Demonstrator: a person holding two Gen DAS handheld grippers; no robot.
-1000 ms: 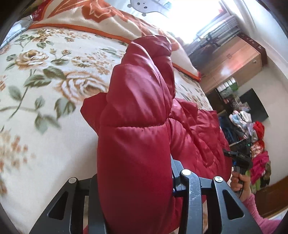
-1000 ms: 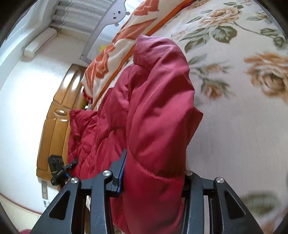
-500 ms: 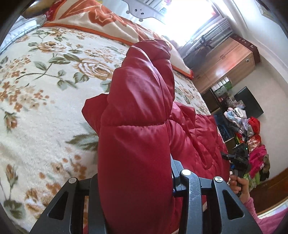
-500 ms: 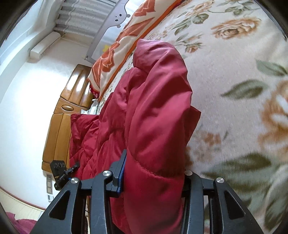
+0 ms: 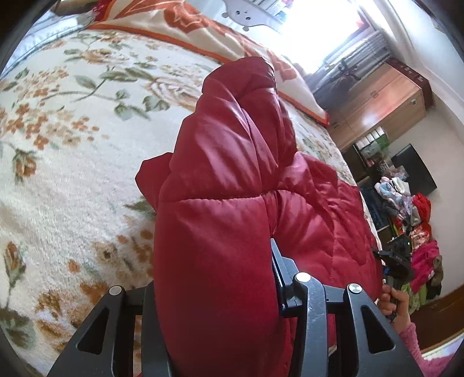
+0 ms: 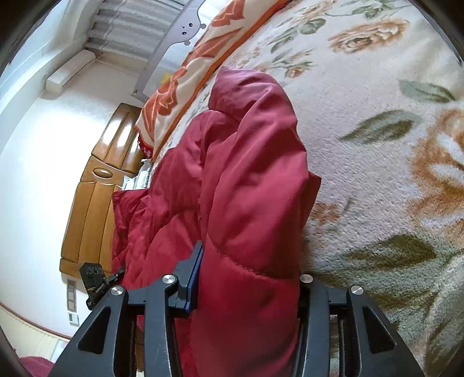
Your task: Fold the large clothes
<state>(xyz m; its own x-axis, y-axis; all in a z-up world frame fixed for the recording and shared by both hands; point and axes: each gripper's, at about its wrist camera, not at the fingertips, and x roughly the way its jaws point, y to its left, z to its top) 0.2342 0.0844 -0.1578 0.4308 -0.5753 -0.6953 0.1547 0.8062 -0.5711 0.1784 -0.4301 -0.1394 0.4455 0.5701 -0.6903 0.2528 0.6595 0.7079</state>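
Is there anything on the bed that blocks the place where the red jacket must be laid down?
Nothing visible blocks it. The red jacket sits between the fingers of the left gripper and the right gripper, whose jaws are opening. The floral blanket beyond it is bare up to the folded quilt.

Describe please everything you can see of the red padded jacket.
The red padded jacket is shiny, puffy and quilted with stitched seams. It lies bunched on the floral bed cover, with two thick folds lifted. One fold sits between the jaws of the left gripper, the other between those of the right gripper; both jaws are opening. The rest of it spreads crumpled between the grippers.
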